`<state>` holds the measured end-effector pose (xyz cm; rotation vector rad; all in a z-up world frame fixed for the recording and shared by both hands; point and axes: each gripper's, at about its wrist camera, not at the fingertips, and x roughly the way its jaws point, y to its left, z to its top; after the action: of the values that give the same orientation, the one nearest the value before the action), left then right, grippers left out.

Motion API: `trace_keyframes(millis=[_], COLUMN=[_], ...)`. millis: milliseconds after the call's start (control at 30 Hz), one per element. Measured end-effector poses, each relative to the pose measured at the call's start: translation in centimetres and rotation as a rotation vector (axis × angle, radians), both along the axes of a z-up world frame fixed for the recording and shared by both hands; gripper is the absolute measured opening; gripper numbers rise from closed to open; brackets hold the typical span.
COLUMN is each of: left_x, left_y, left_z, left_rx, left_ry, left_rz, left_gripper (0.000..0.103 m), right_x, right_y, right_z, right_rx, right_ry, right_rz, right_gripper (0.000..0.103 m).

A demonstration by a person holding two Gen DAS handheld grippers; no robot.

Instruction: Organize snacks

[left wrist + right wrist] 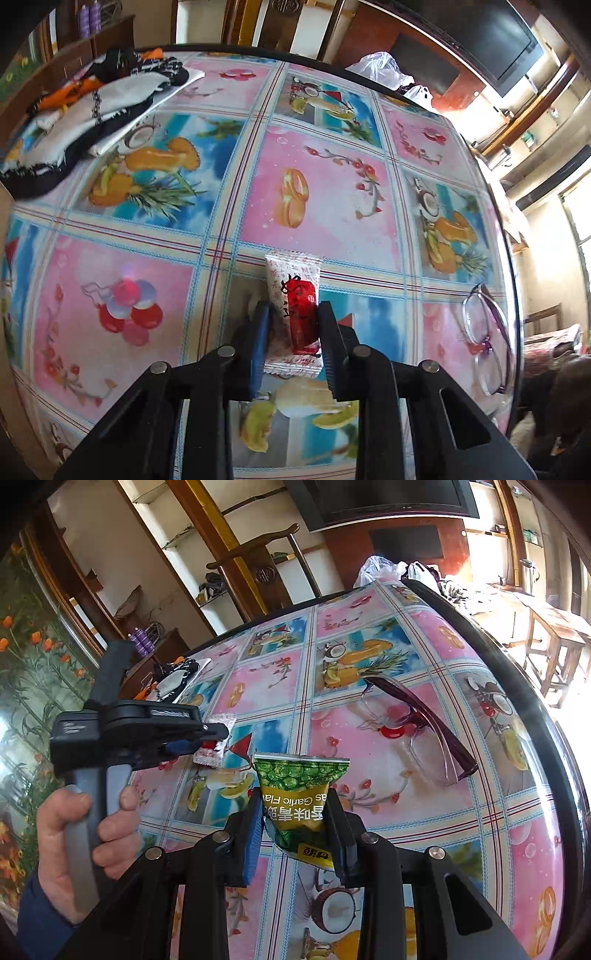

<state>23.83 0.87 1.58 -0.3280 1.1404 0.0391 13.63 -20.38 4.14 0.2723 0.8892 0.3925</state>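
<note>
My left gripper (293,314) is shut on a white and red snack packet (295,291) and holds it just above the fruit-print tablecloth (317,184). The same gripper (218,734) and packet (212,755) show at the left of the right wrist view, held by a hand (74,849). My right gripper (295,805) is shut on a green garlic pea packet (301,794) and holds it upright above the table.
Purple-framed glasses (484,332) lie near the right table edge; they also show in the right wrist view (417,731). A pile of clothes (85,110) covers the far left corner. Plastic bags (384,72) sit at the far edge. A wooden chair (258,572) stands behind the table.
</note>
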Motion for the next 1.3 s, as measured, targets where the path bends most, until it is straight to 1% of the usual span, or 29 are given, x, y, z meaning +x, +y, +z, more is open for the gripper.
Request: trace_keyframes(millis=[100,233,433,533,567,633,700,733,767,867,967,1067,1167,1300], left_x=[-0.8,-3.5,-10.1,-12.6,-13.2,-13.5,-13.7,-13.8,-13.8,-14.0,-14.4,-14.5,-14.7,-15.2], left_y=[0.3,1.5,3.1,2.9,2.7,1.9,1.0,0.7,0.5,0.8,1.1,1.6,1.6,1.3], left_z=[0.0,0.0,-0.2,-0.3,-0.4,-0.6,-0.7,-0.7,-0.8,-0.8,-0.4,0.2,0.7,1.2], left_rx=[0.001,0.018,0.056,0.112,0.139,0.198,0.273,0.294,0.305,0.309,0.346,0.323,0.329,0.370], left_ry=[-0.019,-0.042,-0.094,-0.139,-0.158,-0.181,-0.204,-0.214,-0.224,-0.233,-0.267,-0.288,-0.310,-0.352], left_rz=[-0.019,-0.043,-0.080,-0.115,-0.130,-0.144,-0.156,-0.163,-0.170,-0.169,-0.167,-0.157,-0.154,-0.141], left_gripper=[0.022,0.021,0.021,0.023,0.027,0.028,0.028,0.028,0.024,0.020,0.020,0.020,0.020,0.020], right_x=[0.0,-0.3,-0.6,-1.0,-1.2,-1.5,-1.8,-1.8,-1.9,-1.9,-2.0,-2.2,-2.5,-2.7], right_y=[-0.1,0.3,1.3,2.3,2.7,3.8,4.8,5.1,5.4,5.8,5.7,5.9,6.4,6.8], right_z=[-0.2,0.1,-0.2,-0.4,-0.5,-0.9,-1.4,-1.6,-1.9,-2.3,-2.4,-2.2,-2.2,-2.3], right_rx=[0.008,0.009,-0.010,-0.036,-0.046,-0.075,-0.107,-0.118,-0.130,-0.141,-0.134,-0.131,-0.137,-0.145], right_ry=[0.012,-0.002,0.002,-0.003,-0.003,-0.005,-0.004,-0.002,0.001,0.003,-0.003,-0.015,-0.023,-0.028], right_rz=[0.000,0.019,0.050,0.079,0.089,0.116,0.137,0.142,0.148,0.147,0.147,0.150,0.162,0.175], right_gripper=[0.033,0.033,0.033,0.033,0.033,0.033,0.033,0.033,0.033,0.033,0.033,0.033,0.033,0.033])
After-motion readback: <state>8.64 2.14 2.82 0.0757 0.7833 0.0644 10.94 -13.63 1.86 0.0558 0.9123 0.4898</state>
